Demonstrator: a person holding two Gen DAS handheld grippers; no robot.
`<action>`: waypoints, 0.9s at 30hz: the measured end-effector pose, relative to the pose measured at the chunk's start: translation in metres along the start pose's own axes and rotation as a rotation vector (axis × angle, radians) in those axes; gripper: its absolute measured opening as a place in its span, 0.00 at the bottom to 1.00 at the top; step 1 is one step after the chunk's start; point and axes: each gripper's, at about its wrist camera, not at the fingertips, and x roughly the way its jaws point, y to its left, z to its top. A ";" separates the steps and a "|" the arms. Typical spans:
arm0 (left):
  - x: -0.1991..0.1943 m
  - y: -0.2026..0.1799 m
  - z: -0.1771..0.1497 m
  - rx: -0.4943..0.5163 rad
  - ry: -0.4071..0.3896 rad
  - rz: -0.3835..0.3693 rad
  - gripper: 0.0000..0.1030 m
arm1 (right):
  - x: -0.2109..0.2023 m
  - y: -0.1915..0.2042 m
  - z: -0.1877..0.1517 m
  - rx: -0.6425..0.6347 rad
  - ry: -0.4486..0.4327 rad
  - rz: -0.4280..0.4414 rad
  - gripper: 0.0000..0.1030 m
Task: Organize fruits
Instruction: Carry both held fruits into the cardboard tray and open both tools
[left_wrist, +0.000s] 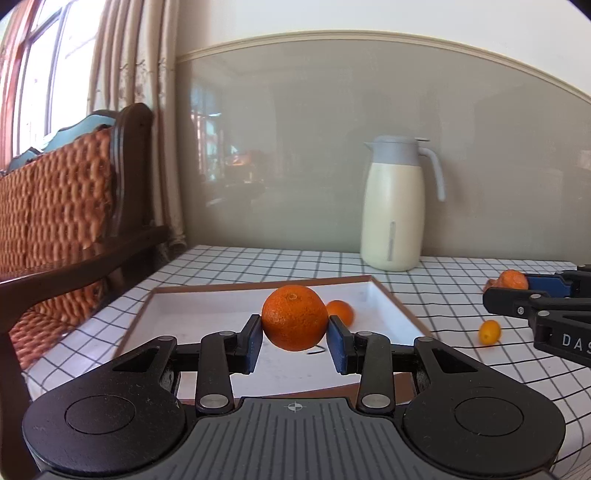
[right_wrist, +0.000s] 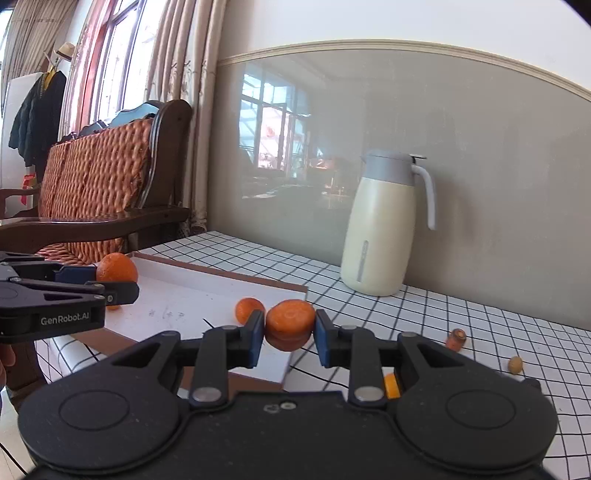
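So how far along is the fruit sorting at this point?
Done: one small orange lies in the white tray. In hand: the left gripper holds a large orange above the tray, and the right gripper holds a carrot piece. Left: a kumquat and small pieces on the checked cloth.

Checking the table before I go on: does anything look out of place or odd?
Small fruits lie loose on the cloth right of the tray: a kumquat, an orange stub and an olive-coloured one. Only one tangerine sits in the tray.
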 end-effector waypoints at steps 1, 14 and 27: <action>-0.001 0.005 -0.001 -0.005 0.003 0.008 0.37 | 0.002 0.003 0.001 -0.003 0.002 0.007 0.20; 0.009 0.047 -0.005 -0.048 0.008 0.092 0.37 | 0.032 0.031 0.014 -0.001 -0.008 0.067 0.20; 0.050 0.069 0.006 -0.088 0.016 0.146 0.37 | 0.084 0.020 0.025 0.015 0.020 0.055 0.20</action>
